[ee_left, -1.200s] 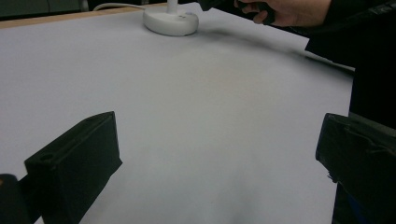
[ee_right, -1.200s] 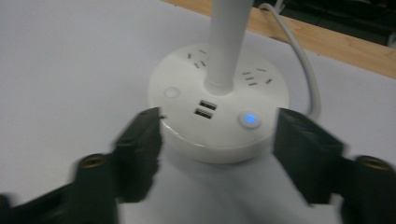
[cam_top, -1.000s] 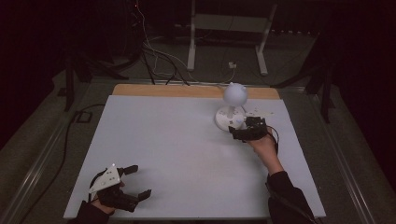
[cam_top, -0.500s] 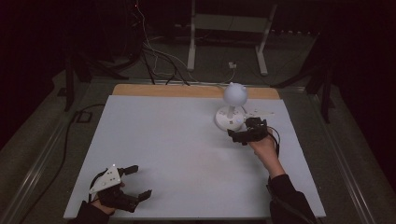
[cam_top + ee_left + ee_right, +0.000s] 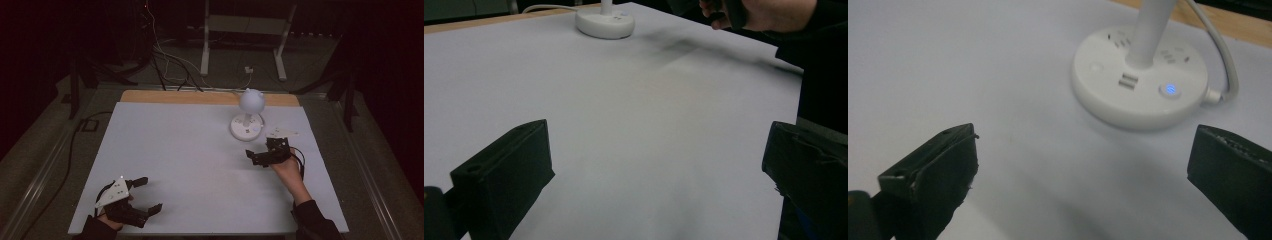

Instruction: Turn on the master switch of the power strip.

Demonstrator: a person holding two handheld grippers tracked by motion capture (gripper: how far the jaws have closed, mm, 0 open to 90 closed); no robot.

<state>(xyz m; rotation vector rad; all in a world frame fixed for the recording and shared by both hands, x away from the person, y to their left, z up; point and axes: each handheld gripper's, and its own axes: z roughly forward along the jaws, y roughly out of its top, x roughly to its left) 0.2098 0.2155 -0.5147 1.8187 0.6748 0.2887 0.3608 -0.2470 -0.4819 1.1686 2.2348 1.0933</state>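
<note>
A white desk lamp stands at the back right of the table, with a round base [image 5: 246, 127] and a globe head [image 5: 251, 101]. The right gripper view looks down on that base [image 5: 1139, 92], where a small blue light [image 5: 1170, 90] glows beside the stem [image 5: 1150, 30]. My right gripper [image 5: 252, 157] is open and empty, just in front of the base and apart from it; its jaws stand wide in its own view [image 5: 1083, 170]. Near the front left corner, my left gripper [image 5: 152, 194] also rests open with nothing in it [image 5: 659, 165].
A white sheet covers the table [image 5: 190, 150], with a wooden strip [image 5: 175, 96] along the far edge. The lamp's white cable [image 5: 1218, 55] runs off the back. Beyond the table, cables and stand legs [image 5: 205, 45] sit on the dark floor. The other hand [image 5: 769, 12] is in the left gripper view.
My right gripper has drawn back from the lamp base toward the near side of the table. The left gripper has stayed where it was.
</note>
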